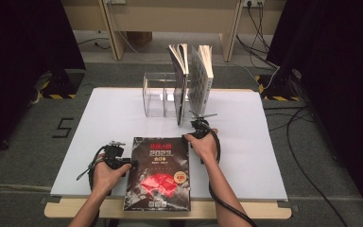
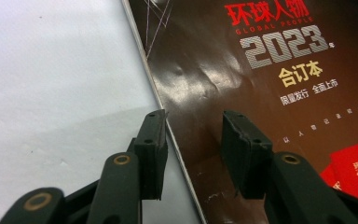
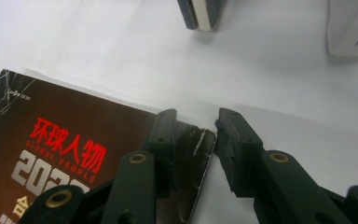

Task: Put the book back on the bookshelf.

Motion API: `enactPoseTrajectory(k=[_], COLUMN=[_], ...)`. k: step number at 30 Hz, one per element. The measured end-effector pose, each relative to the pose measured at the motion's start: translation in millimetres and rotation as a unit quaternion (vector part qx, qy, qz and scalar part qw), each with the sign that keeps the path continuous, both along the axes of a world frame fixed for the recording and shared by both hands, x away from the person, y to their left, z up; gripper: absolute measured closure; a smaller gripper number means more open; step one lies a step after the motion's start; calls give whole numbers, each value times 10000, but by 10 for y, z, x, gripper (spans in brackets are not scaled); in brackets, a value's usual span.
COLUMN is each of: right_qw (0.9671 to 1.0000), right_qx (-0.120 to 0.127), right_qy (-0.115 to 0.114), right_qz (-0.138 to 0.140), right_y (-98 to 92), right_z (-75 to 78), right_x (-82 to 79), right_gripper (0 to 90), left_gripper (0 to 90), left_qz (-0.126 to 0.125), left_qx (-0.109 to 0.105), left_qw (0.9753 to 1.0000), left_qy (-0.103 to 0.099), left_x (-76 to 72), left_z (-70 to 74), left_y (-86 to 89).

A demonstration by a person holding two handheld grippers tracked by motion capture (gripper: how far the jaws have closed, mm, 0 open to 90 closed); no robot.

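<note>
- Both my tongs stand spread at the dark magazine (image 1: 158,174), which lies flat on the white table (image 1: 99,127) close to my edge, its foot reaching past the white top onto the wooden rim.
- My left gripper (image 1: 131,163) sits at the magazine's left edge, about halfway up; in the left gripper view (image 2: 193,142) the jaws straddle that edge, one over the table and one over the cover, with a clear gap between them, gripping nothing.
- My right gripper (image 1: 187,136) is at the magazine's far right corner; in the right gripper view (image 3: 193,135) the scuffed corner lies between the parted jaws, not pinched.
- Red characters and "2023" in silver print run across the cover's upper part, with red packets (image 1: 159,183) pictured lower down.
- Beyond the magazine, toward the far side of the table, a clear acrylic rack (image 1: 158,97) holds two upright books (image 1: 191,75), well apart from my hands.
</note>
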State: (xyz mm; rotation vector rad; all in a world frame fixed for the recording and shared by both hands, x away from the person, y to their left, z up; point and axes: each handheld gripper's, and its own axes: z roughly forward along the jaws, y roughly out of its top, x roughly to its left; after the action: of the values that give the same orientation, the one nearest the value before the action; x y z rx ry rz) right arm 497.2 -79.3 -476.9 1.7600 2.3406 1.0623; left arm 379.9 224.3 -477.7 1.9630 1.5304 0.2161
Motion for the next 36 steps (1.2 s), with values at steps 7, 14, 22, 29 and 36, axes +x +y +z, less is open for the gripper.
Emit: enactPoseTrajectory(k=[7,14,22,29,36], right_qw=[9997,9974,9961,9925,9931], right_qx=[215,552,638,974,1024], right_qy=[146,457,598,694,508], right_qz=[-42,83,91,259,265], right_y=[-36,-56,-80,-103,-92], right_z=[-5,-20,-35,5,38], right_x=[-35,-81,-54,-57,-97], right_gripper=[666,657,741,860,874], left_gripper=[612,612,612,616,605], left_qz=[20,15,18,27,-84], left_qx=[61,74,63,55,-110], left_qw=[10000,10000,10000,10000,9999], left_qy=[-8,-12,-8,-23,14], left_x=[-1,-1,0,-3,9], left_z=[2,2,2,-1,-2], left_y=[-13,-16,-12,-9,40])
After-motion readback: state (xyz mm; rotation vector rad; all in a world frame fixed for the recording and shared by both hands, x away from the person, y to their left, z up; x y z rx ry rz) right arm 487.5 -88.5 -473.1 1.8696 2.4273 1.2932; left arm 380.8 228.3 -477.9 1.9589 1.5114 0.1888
